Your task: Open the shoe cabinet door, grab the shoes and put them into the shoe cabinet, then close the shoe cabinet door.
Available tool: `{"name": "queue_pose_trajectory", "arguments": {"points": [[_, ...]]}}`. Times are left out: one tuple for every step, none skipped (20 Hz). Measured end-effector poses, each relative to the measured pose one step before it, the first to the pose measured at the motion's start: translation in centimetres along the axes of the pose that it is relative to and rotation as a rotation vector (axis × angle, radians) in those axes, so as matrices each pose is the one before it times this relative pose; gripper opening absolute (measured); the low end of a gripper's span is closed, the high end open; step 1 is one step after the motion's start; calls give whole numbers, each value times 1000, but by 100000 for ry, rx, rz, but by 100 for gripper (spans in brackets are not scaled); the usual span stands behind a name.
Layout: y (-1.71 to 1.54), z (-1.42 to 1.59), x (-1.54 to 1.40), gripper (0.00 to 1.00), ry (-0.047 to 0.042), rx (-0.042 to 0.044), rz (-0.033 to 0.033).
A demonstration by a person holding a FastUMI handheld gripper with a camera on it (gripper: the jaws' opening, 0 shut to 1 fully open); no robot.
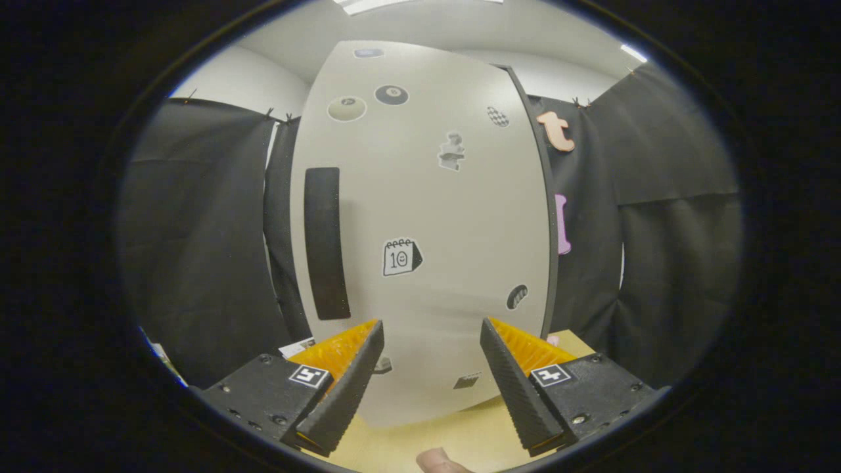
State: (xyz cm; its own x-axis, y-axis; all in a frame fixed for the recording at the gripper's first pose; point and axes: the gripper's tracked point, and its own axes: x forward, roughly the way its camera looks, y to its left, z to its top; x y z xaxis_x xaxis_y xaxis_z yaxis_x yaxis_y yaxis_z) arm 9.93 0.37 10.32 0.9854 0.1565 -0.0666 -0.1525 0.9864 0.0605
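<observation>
While the cabinet door (420,217) stands upright just beyond the fingers, it faces the camera flat on and looks closed, a pale panel dotted with small stickers. A long dark handle (326,243) runs vertically down the door's left side, above and slightly left of the left finger. Near the door's middle sits a calendar sticker (401,256), and higher up, close to the door's top, are two round ball stickers (368,102). A small dark oval sticker (517,297) lies low on the door's right side, just above the right finger.

The gripper (430,341) is spread wide with nothing between its fingers; the bare lower part of the door shows through the gap. The fingertips (368,345) hang close to the door, though I cannot tell whether they touch it.

Below the door a light wooden table (453,437) carries the cabinet, and a fingertip of the person's hand (439,461) pokes in at the near side of the table. Black cloth (197,249) hangs on both sides of the door
</observation>
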Motion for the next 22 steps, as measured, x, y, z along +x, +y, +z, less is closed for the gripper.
{"name": "queue_pose_trajectory", "arguments": {"points": [[-247, 61, -1288, 97, -1135, 1539, 1123], [-245, 54, -1234, 97, -196, 1117, 523], [-133, 150, -1316, 97, 43, 453, 666], [110, 191, -1255, 97, -174, -108, 1966], [164, 360, -1383, 97, -748, -206, 2132], [138, 223, -1439, 97, -1113, -198, 1861], [85, 251, -1593, 97, -1656, -156, 1500], [66, 196, -1413, 97, -1402, -932, 1082], [-91, 145, -1403, 97, -961, -1211, 115], [-565, -214, -1409, 97, 388, -1436, -2357], [-721, -73, -1301, 97, -288, -1285, -3251], [-394, -26, -1058, 97, -228, -1210, -1675], [-13, -69, -962, 97, -870, -921, 345], [50, -199, -1012, 97, -437, -941, 1356], [-88, -319, -1041, 97, 58, -636, 1414], [-79, -243, -914, 97, -17, -667, 1024], [-240, -336, -873, 97, 461, -1014, 667], [-186, -185, -826, 97, -47, -47, 402], [-185, -150, -663, 97, -25, 503, 390], [-158, -57, -595, 97, -344, 954, 145], [-144, -8, -349, 97, -78, 694, 153], [-134, -64, -303, 97, 278, -137, 91]]}}
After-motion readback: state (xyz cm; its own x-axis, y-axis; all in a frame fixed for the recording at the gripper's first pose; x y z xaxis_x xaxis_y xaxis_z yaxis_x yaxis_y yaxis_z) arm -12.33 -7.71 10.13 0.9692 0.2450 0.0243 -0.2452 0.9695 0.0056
